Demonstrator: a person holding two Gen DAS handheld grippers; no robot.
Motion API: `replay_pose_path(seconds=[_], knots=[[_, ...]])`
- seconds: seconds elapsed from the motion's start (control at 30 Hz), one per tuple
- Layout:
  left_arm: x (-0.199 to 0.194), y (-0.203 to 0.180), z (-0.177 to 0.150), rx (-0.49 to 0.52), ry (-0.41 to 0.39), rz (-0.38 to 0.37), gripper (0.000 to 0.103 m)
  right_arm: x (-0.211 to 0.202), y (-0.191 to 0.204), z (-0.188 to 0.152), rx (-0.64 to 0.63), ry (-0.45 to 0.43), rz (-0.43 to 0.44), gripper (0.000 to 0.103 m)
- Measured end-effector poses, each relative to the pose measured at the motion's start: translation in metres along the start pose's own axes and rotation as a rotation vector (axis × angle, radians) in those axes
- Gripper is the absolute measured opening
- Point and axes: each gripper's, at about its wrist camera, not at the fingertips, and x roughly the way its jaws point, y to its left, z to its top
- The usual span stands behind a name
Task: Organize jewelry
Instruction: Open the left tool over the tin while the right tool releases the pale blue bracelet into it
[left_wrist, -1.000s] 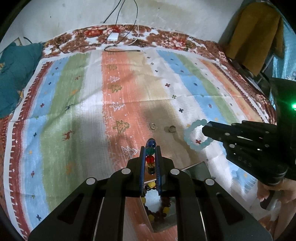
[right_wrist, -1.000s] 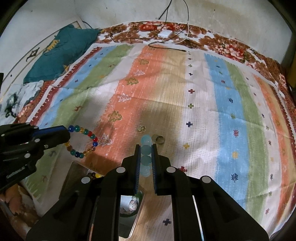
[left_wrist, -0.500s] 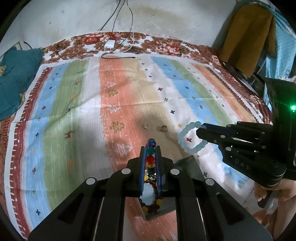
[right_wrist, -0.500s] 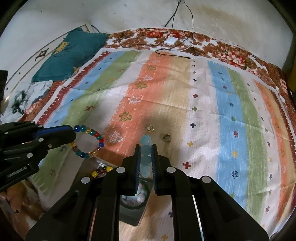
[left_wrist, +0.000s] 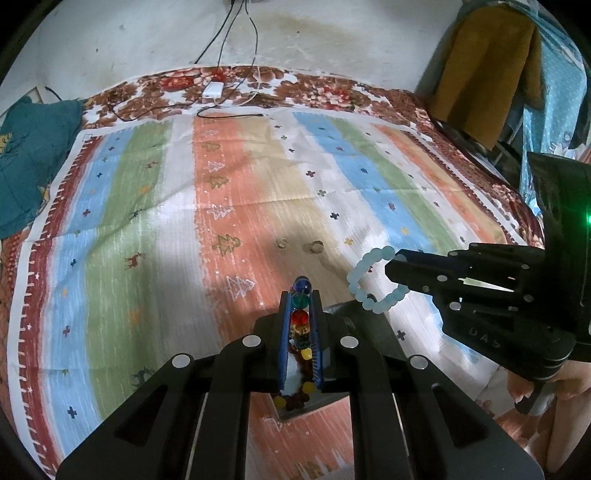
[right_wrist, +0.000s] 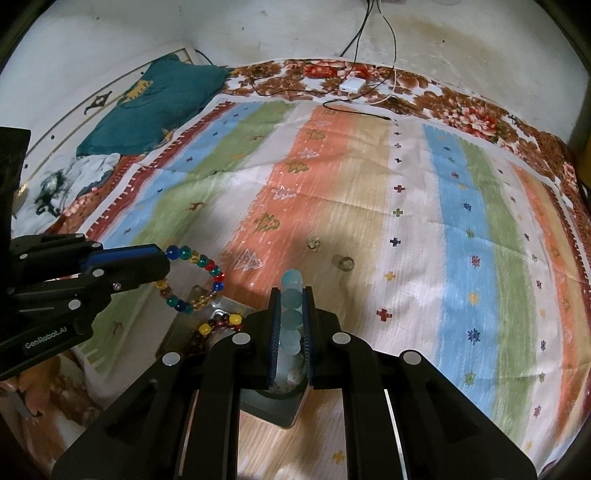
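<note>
My left gripper (left_wrist: 300, 295) is shut on a multicoloured bead bracelet (left_wrist: 300, 315), which also shows in the right wrist view (right_wrist: 194, 278). My right gripper (right_wrist: 291, 291) is shut on a pale blue bead bracelet (right_wrist: 290, 317), seen hanging as a loop in the left wrist view (left_wrist: 364, 280). Both are held above a grey metal box (right_wrist: 192, 325) that holds a yellow and dark red bead bracelet (right_wrist: 218, 323). Two small rings lie on the striped cloth beyond: one (left_wrist: 282, 243) left, one (left_wrist: 316, 246) right.
The striped cloth (left_wrist: 147, 221) covers a floral bedspread (left_wrist: 314, 88). A white charger with cables (left_wrist: 212, 90) lies at the far edge. A teal cushion (right_wrist: 147, 110) sits at the far left. Clothes (left_wrist: 491, 66) hang at the right.
Both grippers have pulled back and risen with their bracelets. The box has come further under them and the two rings look farther away.
</note>
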Motion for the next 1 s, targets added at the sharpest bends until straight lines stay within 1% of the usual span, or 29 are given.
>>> replay_pose_path(seconds=[0.53, 0.63, 0.73, 0.8, 0.83, 0.87, 0.9, 0.93, 1.0], knots=[[-0.008, -0.011, -0.024, 0.003, 0.006, -0.002, 0.009, -0.007, 0.01, -0.026, -0.012, 0.019, 0.016, 0.012], [-0.007, -0.013, -0.027, -0.002, 0.012, -0.006, 0.009, -0.006, 0.012, -0.028, -0.01, 0.024, 0.025, 0.012], [-0.004, -0.014, -0.029, -0.004, 0.035, -0.011, 0.01, -0.004, 0.014, -0.03, -0.012, 0.035, 0.032, 0.012], [-0.001, -0.012, -0.03, -0.014, 0.045, -0.002, 0.016, 0.0, 0.013, -0.031, -0.002, 0.057, 0.036, 0.014], [-0.001, -0.009, -0.028, -0.026, 0.042, 0.004, 0.027, 0.001, 0.012, -0.031, 0.0, 0.062, 0.029, 0.023], [-0.001, -0.006, -0.027, -0.044, 0.032, 0.01, 0.031, 0.002, 0.01, -0.031, 0.007, 0.061, 0.016, 0.034], [-0.002, -0.002, -0.026, -0.061, 0.026, 0.014, 0.032, 0.001, 0.008, -0.031, 0.013, 0.055, 0.007, 0.037], [-0.002, 0.002, -0.025, -0.074, 0.026, 0.014, 0.034, 0.001, 0.006, -0.03, 0.018, 0.051, 0.002, 0.039], [0.0, 0.009, -0.024, -0.104, 0.031, 0.01, 0.04, 0.0, 0.003, -0.03, 0.033, 0.05, -0.001, 0.04]])
